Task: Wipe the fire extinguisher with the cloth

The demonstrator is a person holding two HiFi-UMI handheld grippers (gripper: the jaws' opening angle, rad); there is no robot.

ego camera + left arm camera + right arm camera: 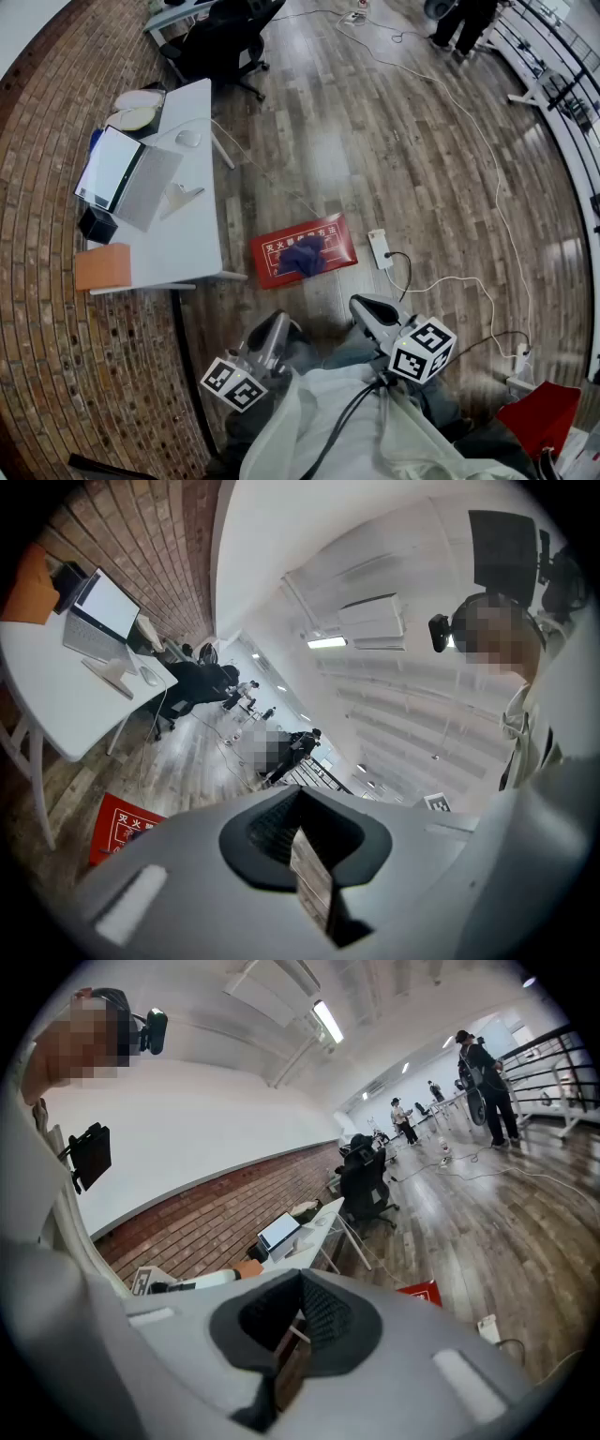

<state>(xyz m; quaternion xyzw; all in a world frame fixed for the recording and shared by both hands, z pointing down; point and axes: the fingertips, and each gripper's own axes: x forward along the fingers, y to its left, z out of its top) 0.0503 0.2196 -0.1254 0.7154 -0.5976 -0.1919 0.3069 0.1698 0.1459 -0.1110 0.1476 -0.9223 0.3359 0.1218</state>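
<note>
A flat red fire extinguisher box (pixel 274 265) with white characters lies on the wooden floor in the head view. A dark blue cloth (pixel 307 255) sits crumpled on its middle. My left gripper (pixel 277 324) and right gripper (pixel 360 304) hang close to my body, short of the box and touching nothing. The left gripper (pixel 300 844) is shut with nothing in it, and a corner of the red box (pixel 117 827) shows at its lower left. The right gripper (pixel 297 1333) is likewise shut and empty, with the red box (pixel 422 1291) small on the floor beyond.
A white desk (pixel 192 244) left of the box carries a laptop (pixel 120 171), a mouse and an orange block (pixel 103 266). A white power strip (pixel 380 248) and trailing cables lie right of the box. A black office chair (pixel 225 37) and a standing person (pixel 461 23) are farther off.
</note>
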